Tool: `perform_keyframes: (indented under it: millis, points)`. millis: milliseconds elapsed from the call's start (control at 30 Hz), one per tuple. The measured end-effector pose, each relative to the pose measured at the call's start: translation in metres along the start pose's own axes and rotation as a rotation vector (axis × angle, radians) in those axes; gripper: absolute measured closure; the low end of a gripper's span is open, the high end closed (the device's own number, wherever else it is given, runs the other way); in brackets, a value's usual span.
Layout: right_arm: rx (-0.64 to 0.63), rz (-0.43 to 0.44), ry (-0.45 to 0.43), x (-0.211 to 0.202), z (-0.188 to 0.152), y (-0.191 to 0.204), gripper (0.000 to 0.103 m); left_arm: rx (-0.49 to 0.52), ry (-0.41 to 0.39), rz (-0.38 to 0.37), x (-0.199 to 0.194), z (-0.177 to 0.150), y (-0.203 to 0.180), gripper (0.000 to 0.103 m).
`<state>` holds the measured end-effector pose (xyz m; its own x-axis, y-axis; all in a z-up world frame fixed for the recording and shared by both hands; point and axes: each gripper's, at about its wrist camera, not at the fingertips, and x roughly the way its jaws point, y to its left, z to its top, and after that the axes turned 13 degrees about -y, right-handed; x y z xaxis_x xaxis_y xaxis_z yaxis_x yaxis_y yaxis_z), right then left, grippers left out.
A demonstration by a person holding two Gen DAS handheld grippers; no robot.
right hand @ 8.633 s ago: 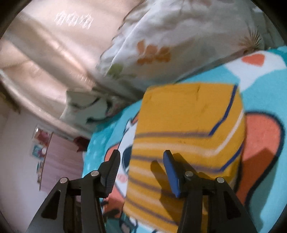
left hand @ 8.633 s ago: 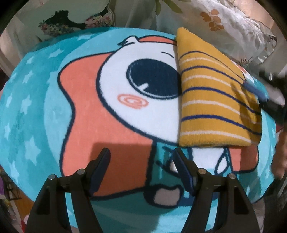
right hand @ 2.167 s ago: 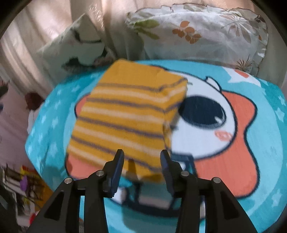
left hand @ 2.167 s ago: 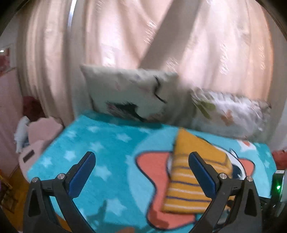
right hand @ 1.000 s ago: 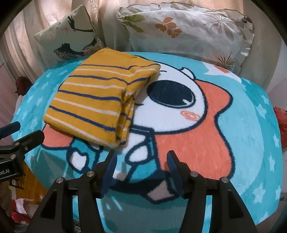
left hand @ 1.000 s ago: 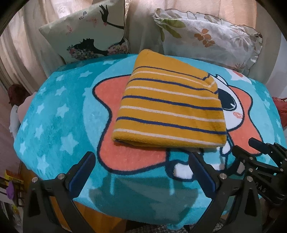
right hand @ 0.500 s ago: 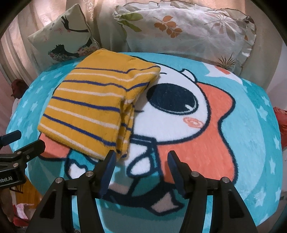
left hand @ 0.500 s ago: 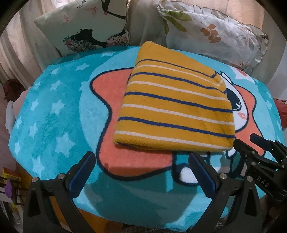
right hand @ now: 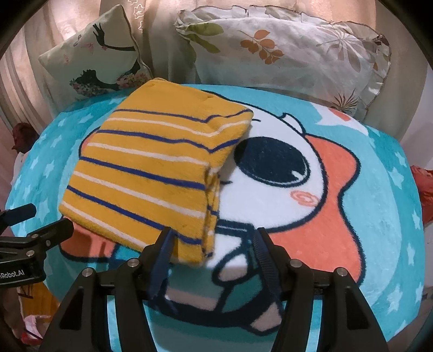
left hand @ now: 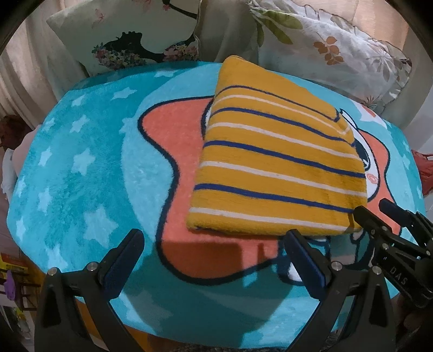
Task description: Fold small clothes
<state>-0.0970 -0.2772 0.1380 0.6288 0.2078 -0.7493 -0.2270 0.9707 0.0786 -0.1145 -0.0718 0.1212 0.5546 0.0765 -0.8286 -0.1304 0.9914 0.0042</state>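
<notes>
Item: folded garment (left hand: 276,168), yellow with blue and white stripes. It is laid flat as a neat rectangle on a blanket (left hand: 81,173), over the orange star of the cartoon print. The stacked layer edges are seen along its right side in the right wrist view (right hand: 151,173). Nothing is gripping it.

Item: blanket, turquoise with pale stars, printed with an orange star figure and a large dark eye (right hand: 270,162). It is spread over a raised surface whose edge drops away at the lower left.

Item: left gripper (left hand: 213,254). Its jaws are spread wide, with blue pads (left hand: 303,260) on the inner faces. It is held near the garment's front edge, and nothing is held between the fingers. The right-hand finger is seen just beside the garment's front right part.

Item: right gripper (right hand: 212,254). Its jaws are parted, less widely than the left pair, with nothing between them. The left finger is seen just in front of the garment's near corner; whether it touches the cloth cannot be told. In the left wrist view this gripper is seen at the right edge (left hand: 384,216), close to the garment's front right corner.

Item: two pillows behind the blanket. One carries a dark silhouette print (right hand: 100,59); the other carries a leaf print (right hand: 284,51). Both are propped against pale curtains (right hand: 159,19).
</notes>
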Motion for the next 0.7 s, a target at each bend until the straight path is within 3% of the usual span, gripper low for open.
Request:
perform_keyframes:
  millis: [700]
  points:
    - [0.011,-0.033,0.013,0.007,0.002,0.019,0.035,0.005,0.021,-0.026,0.008,0.006,0.016,0.000]
